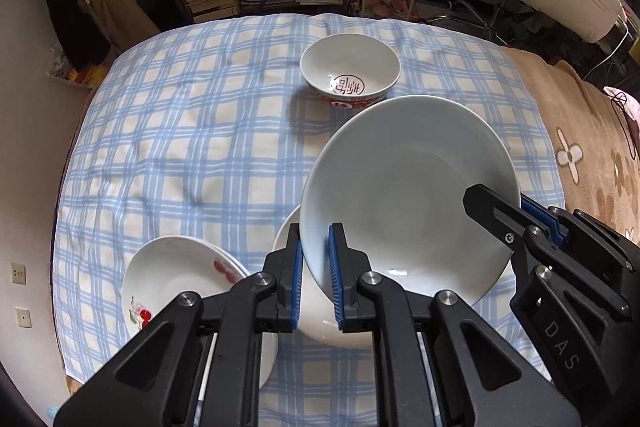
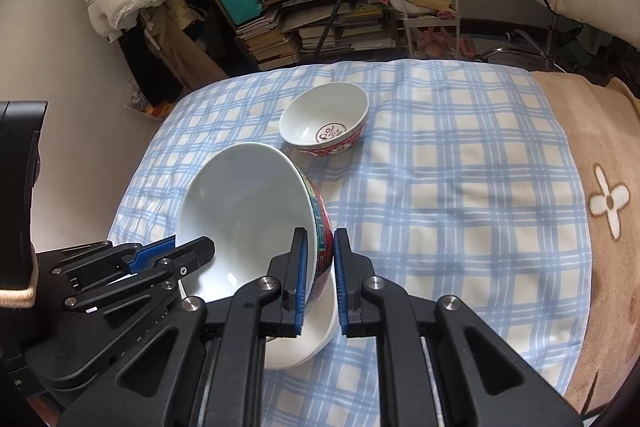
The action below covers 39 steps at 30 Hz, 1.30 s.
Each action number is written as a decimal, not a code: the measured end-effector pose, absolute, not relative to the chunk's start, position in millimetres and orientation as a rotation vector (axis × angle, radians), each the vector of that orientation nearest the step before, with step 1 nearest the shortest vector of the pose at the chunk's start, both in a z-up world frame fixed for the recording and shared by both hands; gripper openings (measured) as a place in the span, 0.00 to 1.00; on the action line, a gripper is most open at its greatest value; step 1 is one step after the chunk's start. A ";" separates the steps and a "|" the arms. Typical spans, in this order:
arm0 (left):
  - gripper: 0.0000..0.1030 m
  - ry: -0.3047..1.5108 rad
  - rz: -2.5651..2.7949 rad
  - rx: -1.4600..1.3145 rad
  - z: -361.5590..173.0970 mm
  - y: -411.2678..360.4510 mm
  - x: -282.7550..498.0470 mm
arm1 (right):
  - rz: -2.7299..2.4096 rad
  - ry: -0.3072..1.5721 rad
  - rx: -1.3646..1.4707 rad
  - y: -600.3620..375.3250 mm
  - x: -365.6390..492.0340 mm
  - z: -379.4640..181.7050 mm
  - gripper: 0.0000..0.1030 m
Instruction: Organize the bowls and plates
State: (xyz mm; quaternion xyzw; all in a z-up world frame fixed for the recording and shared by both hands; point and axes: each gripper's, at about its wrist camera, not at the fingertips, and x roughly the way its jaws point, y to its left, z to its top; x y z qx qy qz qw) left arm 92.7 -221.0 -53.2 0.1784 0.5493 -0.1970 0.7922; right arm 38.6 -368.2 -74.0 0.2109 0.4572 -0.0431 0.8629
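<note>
While both grippers pinch opposite rims of the large bowl (image 1: 404, 195) — left gripper (image 1: 316, 275) and right gripper (image 2: 322, 279) fingers closed on it, tilted above the white plate (image 2: 320, 335) — I'd level it before lowering.

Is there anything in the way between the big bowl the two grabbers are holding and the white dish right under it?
Nothing visible is in the way. The big bowl, tilted and clamped at its rim by the left gripper and right gripper, hangs over the white dish. The small red bowl sits farther back and the flowered plates off to the left.

Big bowl (image 1: 404, 195) tilted; small bowl (image 1: 350, 69) upright.
</note>
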 end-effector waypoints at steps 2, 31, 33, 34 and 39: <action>0.12 1.185 -0.412 0.386 -54.2 -217.8 90.6 | -0.081 0.967 0.437 -363.5 37.5 -75.1 0.14; 0.15 1.283 -0.402 0.385 -109.4 -195.7 86.4 | -0.069 1.101 0.393 -340.1 46.7 -116.0 0.14; 0.15 1.284 -0.403 0.387 -111.6 -196.3 87.1 | -0.067 1.106 0.393 -341.1 48.7 -118.6 0.14; 0.15 1.285 -0.402 0.388 -112.4 -196.2 87.8 | -0.067 1.109 0.390 -341.0 49.3 -119.6 0.13; 0.15 1.294 -0.405 0.386 -117.2 -193.6 91.4 | -0.062 1.123 0.380 -338.5 52.9 -124.5 0.13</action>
